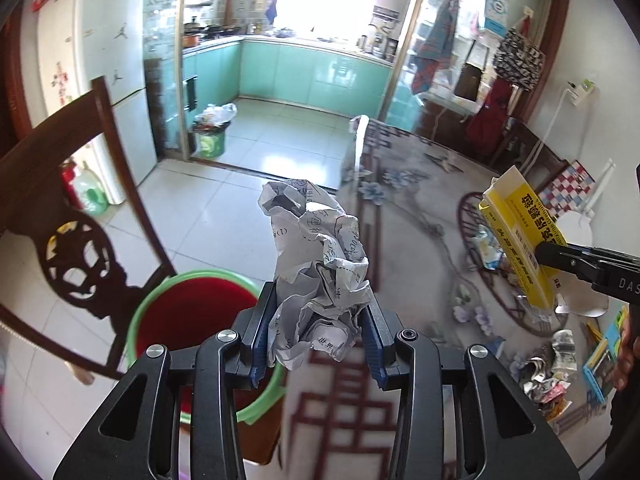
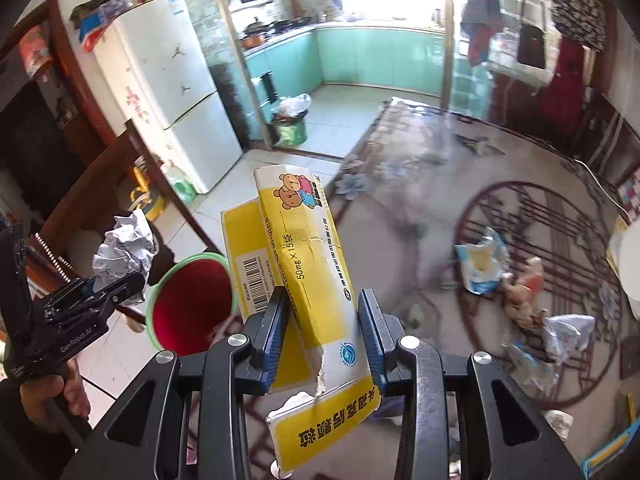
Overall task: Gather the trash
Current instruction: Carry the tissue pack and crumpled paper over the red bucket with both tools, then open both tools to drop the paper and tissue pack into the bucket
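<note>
- Between the left gripper's (image 1: 318,334) blue pads: a crumpled paper ball (image 1: 318,276), clamped, above the table edge.
- Between the right gripper's (image 2: 323,330) pads: a yellow medicine box (image 2: 304,264), pinched, flap torn.
- Below left: red bin (image 1: 192,320) with green rim, on the floor.
- Farther right: wrappers (image 2: 482,262) scattered on the patterned table (image 2: 400,200).

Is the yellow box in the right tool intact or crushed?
Crushed and torn. In the right wrist view the yellow box is flattened, creased across its middle, with a ragged tear near its lower end.

yellow box (image 2: 304,264) reads "50mg × 15"; left gripper (image 2: 116,286) "genrobot.ai".
</note>
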Demonstrator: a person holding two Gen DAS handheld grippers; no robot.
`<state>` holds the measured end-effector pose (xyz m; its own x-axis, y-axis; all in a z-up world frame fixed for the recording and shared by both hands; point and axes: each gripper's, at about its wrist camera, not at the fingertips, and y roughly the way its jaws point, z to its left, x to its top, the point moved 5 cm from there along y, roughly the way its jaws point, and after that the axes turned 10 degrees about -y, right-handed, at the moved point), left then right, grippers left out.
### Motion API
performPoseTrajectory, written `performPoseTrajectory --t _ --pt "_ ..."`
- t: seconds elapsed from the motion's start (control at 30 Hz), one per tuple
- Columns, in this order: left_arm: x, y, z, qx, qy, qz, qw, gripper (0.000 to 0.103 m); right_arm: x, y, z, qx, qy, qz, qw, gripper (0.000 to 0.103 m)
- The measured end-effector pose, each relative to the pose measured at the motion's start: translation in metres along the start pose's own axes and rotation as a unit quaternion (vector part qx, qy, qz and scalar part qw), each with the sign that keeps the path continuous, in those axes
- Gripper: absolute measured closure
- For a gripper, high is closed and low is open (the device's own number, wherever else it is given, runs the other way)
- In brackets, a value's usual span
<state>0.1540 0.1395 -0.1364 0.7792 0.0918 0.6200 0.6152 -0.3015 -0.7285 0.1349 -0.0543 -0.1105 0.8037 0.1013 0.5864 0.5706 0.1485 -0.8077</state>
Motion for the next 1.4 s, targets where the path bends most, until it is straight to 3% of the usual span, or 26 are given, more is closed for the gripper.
performPoseTrajectory --t 0.3,0.67,1.0,1.4 --pt "-0.004 -0.006 0.063 0.047 -0.05 0.0 0.9977 0.065 0.018 0.044 0.074 0.054 -0.051 0.019 0.997 0.07" --pt "-0.009 0.01 0.128 0.089 -0.104 0.031 0.9902 0.065 0.019 0.124 0.126 0.103 -0.063 0.073 0.99 0.07" --pt "-0.003 0.034 0.153 0.089 -0.124 0.057 0.9867 0.065 0.017 0.175 0.156 0.108 -0.093 0.116 0.983 0.069" --pt "0.003 0.047 0.163 0.083 -0.129 0.069 0.9858 0.065 0.019 0.19 0.169 0.113 -0.102 0.13 0.98 0.069"
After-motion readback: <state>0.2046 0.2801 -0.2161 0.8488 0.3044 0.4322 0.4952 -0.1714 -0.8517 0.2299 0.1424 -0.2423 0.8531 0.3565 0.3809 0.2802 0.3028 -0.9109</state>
